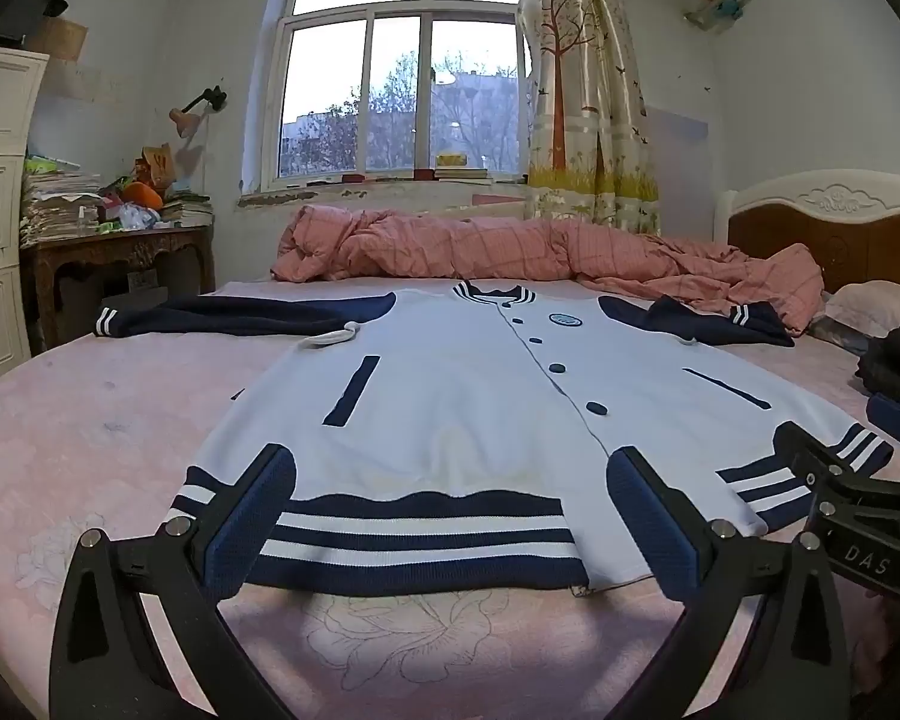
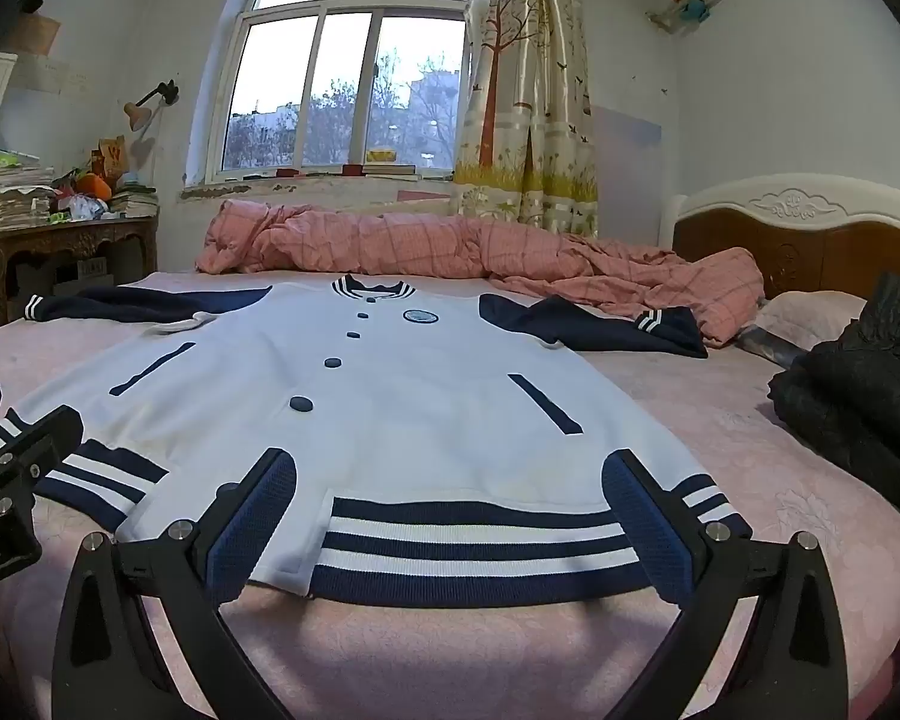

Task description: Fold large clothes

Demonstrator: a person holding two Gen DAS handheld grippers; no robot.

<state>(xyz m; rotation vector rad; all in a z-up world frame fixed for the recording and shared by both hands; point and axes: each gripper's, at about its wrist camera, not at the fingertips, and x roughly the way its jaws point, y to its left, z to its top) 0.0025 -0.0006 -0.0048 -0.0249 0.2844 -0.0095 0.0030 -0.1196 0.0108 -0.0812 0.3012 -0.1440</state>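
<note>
A white baseball jacket (image 1: 450, 396) with navy sleeves and striped navy hem lies flat, front up and buttoned, on the pink bed; it also shows in the right wrist view (image 2: 354, 396). My left gripper (image 1: 450, 516) is open, its fingers straddling the left half of the hem just above the fabric. My right gripper (image 2: 450, 516) is open, its fingers straddling the right half of the hem. The right gripper shows at the edge of the left view (image 1: 858, 480), the left gripper at the edge of the right view (image 2: 12, 468).
A rumpled pink checked duvet (image 1: 510, 252) lies along the far side of the bed. A black garment (image 2: 870, 372) and a pillow (image 2: 810, 312) lie at the right by the headboard (image 2: 810, 240). A cluttered wooden desk (image 1: 114, 252) stands at the left.
</note>
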